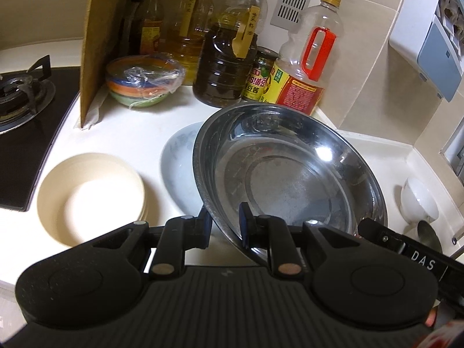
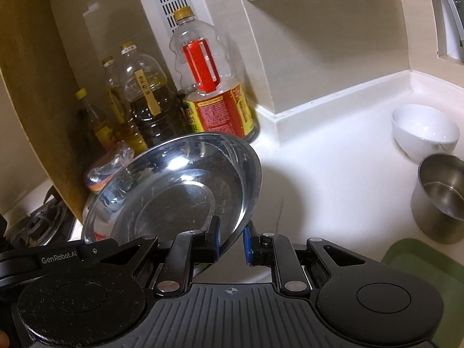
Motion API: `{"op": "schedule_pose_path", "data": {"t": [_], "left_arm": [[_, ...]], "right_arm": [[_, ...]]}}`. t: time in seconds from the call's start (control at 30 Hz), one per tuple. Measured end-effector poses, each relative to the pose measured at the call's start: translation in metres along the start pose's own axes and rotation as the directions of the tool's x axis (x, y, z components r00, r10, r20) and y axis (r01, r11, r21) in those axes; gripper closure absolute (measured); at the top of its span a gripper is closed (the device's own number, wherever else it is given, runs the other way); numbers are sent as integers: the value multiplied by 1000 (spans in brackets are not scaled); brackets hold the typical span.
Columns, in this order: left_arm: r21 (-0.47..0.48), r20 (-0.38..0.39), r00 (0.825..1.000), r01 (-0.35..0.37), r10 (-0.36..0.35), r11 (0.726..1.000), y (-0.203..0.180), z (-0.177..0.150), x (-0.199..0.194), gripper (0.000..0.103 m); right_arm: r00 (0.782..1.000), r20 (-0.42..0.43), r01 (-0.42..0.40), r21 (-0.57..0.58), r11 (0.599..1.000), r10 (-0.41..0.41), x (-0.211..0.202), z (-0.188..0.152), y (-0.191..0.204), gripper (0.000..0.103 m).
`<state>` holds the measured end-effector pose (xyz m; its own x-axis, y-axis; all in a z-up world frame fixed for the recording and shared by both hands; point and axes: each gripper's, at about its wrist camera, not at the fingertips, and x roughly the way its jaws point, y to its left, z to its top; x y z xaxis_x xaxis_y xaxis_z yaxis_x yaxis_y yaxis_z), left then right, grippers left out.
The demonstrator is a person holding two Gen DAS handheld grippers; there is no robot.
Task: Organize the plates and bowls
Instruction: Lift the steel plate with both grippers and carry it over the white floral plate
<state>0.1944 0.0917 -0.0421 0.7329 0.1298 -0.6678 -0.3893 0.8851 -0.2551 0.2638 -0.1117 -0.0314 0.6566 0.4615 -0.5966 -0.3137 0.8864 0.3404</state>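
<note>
A wide steel basin [image 1: 284, 174] hangs tilted over the white counter, held by its near rim from both sides. My left gripper [image 1: 226, 223] is shut on the rim at the basin's left. In the right wrist view my right gripper [image 2: 232, 240] is shut on the basin's [image 2: 179, 197] right rim. A pale plate [image 1: 179, 168] lies on the counter, partly hidden under the basin. To its left stands a stack of cream bowls [image 1: 90, 197]. A white bowl [image 2: 424, 132] and a small steel bowl [image 2: 440, 200] stand at the right.
Oil and sauce bottles [image 1: 226, 66] line the back wall, with plastic-wrapped coloured bowls [image 1: 142, 81] beside a cardboard sheet [image 1: 95, 43]. A gas stove [image 1: 23, 95] lies left of the cardboard. A green mat [image 2: 429, 264] shows at the right front.
</note>
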Motion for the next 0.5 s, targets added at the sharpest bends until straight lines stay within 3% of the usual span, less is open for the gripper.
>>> {"op": "schedule_pose_path", "data": {"t": [0.5], "left_arm": [[-44,-22,998,-51,50,998,17,-10,-4,85]], "right_arm": [[998,-59,-39,-24,999,37,13,-7,8,87]]}}
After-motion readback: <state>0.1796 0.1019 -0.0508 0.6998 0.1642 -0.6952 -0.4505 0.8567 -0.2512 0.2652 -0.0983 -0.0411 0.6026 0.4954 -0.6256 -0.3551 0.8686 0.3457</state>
